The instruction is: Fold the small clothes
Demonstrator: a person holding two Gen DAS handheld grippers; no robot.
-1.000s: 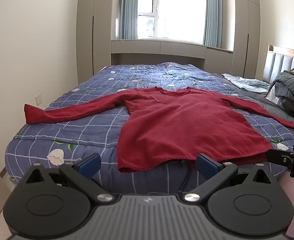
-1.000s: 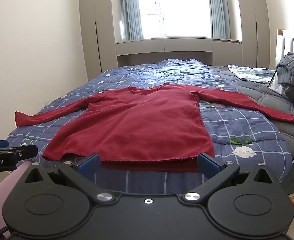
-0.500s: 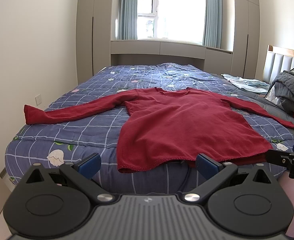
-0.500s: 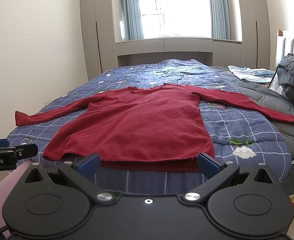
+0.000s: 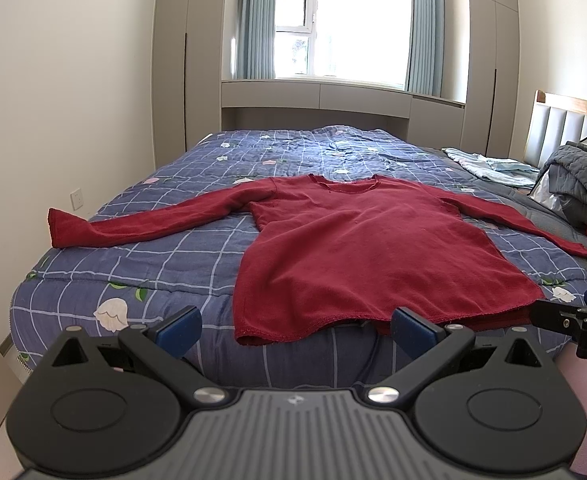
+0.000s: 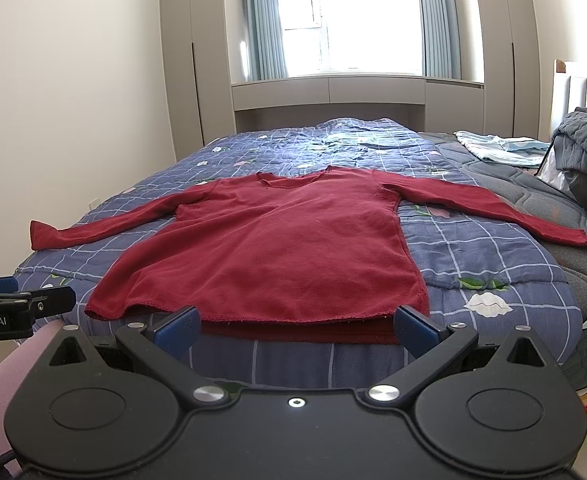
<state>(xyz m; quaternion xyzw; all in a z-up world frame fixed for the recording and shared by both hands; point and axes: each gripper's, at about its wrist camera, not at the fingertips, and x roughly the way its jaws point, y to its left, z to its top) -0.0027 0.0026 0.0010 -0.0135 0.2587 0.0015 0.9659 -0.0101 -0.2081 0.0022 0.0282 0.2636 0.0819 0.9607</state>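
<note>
- On the blue checked quilt (image 5: 165, 240), the red sweater (image 5: 357, 248) lies flat, sleeves spread, hem overhanging the bed's near edge.
- Risk, I judge: pinching only the top hem layer would drag the body crooked.
- My left gripper (image 5: 295, 326) and right gripper (image 6: 295, 326) hover level before the hem, fingers wide, holding nothing.

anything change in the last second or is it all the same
Nothing visibly changed. The red sweater lies spread flat on the bed with both sleeves out, untouched. The left claw and right claw are both open and empty, held short of the hem at the near edge of the bed.
</note>
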